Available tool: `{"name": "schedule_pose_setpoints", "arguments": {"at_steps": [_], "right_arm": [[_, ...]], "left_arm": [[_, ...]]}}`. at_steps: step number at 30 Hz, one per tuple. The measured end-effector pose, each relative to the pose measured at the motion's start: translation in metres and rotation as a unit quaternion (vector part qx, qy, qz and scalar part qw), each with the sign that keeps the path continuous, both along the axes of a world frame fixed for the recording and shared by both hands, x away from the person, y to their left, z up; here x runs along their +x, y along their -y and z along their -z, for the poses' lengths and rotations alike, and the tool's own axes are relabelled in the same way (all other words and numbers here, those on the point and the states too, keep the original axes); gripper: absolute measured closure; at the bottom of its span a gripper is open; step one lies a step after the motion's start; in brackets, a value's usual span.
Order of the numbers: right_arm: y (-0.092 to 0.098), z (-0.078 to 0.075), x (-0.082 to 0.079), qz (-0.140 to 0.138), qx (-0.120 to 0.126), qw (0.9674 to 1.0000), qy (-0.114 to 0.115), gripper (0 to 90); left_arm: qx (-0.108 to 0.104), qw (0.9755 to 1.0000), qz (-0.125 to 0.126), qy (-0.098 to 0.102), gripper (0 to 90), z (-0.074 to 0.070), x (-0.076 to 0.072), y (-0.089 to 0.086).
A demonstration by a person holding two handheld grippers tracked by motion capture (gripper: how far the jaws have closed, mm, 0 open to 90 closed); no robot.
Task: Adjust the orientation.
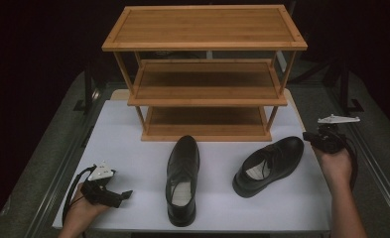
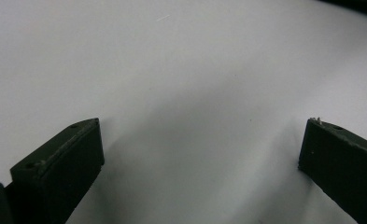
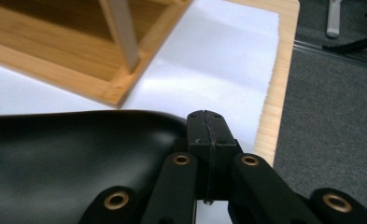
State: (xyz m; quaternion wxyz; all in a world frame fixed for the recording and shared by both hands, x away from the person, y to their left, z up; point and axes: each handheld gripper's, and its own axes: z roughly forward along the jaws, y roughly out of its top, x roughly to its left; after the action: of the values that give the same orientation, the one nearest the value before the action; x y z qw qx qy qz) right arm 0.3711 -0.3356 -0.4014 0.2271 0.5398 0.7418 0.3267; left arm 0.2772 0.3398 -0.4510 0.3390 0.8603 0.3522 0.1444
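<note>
On the white-covered table (image 1: 133, 129), a three-tier bamboo rack (image 1: 205, 74) stands behind two unmarked black shoes (image 1: 182, 178), (image 1: 269, 166). Right gripper (image 1: 314, 137), jaws closed empty, beside the right shoe's toe. Left gripper (image 1: 125, 195), jaws wide, holds nothing.

No writing, label, brand or number can be read anywhere here: the insoles of the left shoe (image 1: 182, 179) and the right shoe (image 1: 268, 165) look pale and blank from this height, the wooden rack (image 1: 205, 44) at the far side carries no mark, and the white surface (image 1: 133, 144) is plain
</note>
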Motion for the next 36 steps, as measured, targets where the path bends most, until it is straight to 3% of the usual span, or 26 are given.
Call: {"name": "schedule_pose_setpoints", "arguments": {"at_steps": [12,21,27,36], "right_arm": [[0.007,0.029,0.017,0.014,0.000,0.9995,-0.029,89.9],[0.007,0.031,0.014,0.023,0.016,0.9993,-0.024,90.0],[-0.003,0.031,0.010,0.010,0.021,0.9994,-0.026,90.0],[-0.026,0.029,0.002,-0.024,0.009,0.9992,-0.033,90.0]], "left_arm": [[0.000,1.0000,0.000,-0.001,0.0,0.000,0.000,0.000],[0.000,1.0000,0.000,-0.001,0.0,0.000,0.000,0.000],[-0.001,1.0000,0.000,0.000,0.0,0.000,0.000,0.000],[-0.001,1.0000,0.000,0.000,0.0,0.000,0.000,0.000]]}}
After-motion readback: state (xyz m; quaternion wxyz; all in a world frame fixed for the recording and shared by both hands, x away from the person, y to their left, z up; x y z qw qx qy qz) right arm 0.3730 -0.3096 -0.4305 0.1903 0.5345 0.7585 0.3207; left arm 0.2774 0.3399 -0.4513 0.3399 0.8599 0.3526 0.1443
